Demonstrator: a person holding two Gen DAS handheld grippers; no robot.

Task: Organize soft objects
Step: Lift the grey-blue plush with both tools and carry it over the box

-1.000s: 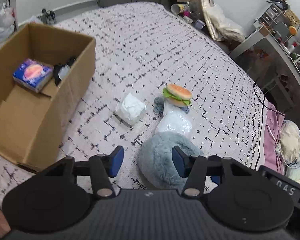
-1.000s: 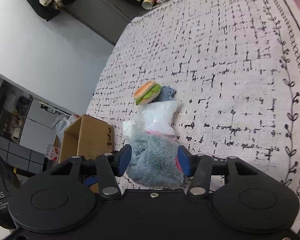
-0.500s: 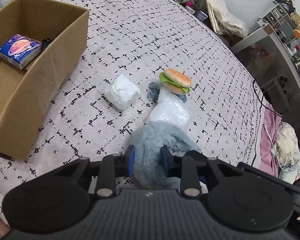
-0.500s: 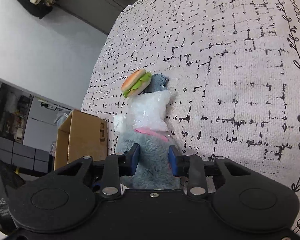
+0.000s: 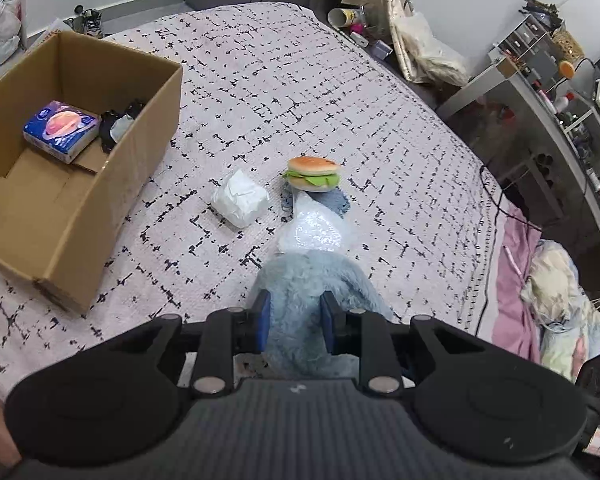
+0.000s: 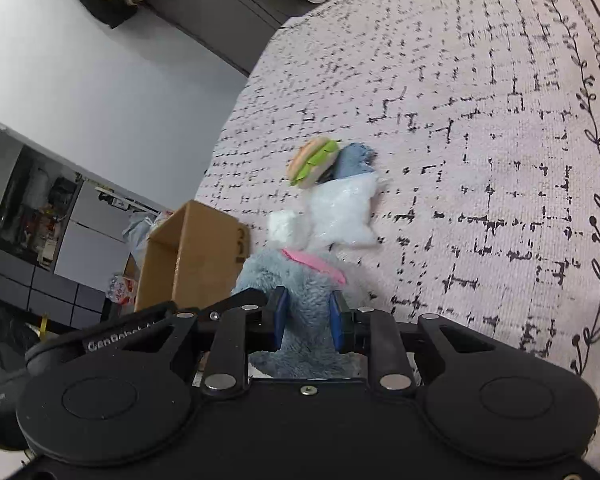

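Left gripper (image 5: 294, 322) and right gripper (image 6: 307, 318), jaws just closed, both clamped the fluffy grey-blue plush toy (image 5: 312, 280); a two-handed hold, presumably for carrying into the brown cardboard box (image 5: 140, 148).

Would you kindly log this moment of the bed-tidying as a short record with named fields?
surface: patterned bedspread
left tool: shut on the fluffy blue-grey plush, jaws just closed
right tool: shut on the same plush, jaws just closed
box: open cardboard box on the bed, holding a blue tissue pack and a dark item
loose on bed: burger toy, white wrapped bundle, clear plastic bag, small blue cloth under the burger
plush detail: pink strip across it
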